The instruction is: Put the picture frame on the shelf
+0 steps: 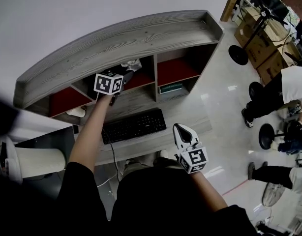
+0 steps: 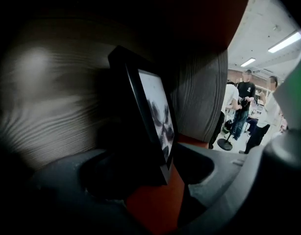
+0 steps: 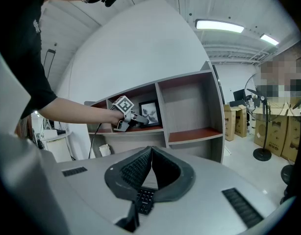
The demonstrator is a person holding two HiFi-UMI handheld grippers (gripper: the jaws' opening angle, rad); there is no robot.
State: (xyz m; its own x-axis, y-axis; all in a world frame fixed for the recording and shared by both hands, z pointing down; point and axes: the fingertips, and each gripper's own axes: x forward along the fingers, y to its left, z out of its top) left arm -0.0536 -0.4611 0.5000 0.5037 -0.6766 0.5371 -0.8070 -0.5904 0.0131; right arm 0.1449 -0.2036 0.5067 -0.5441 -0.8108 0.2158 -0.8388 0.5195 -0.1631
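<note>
A black picture frame [image 2: 155, 116] with a grey print stands upright on the red floor of the middle compartment of the grey wooden shelf [image 1: 116, 41]. My left gripper [image 2: 160, 185] reaches into that compartment. Its jaws are open on either side of the frame's lower edge, and a strip of red floor shows between the frame and the right jaw. In the right gripper view the frame [image 3: 149, 112] stands just past the left gripper [image 3: 140, 119]. My right gripper [image 1: 179, 129] hangs over the desk's front edge, shut and empty, with its pads [image 3: 140, 168] meeting at the tips.
A black keyboard [image 1: 134, 126] lies on the desk below the shelf. A white cup [image 1: 77, 112] sits in the left compartment and a green book [image 1: 170, 87] in the right one. Cardboard boxes [image 1: 261, 38], stand bases [image 1: 238, 54] and people [image 1: 274, 95] are on the right.
</note>
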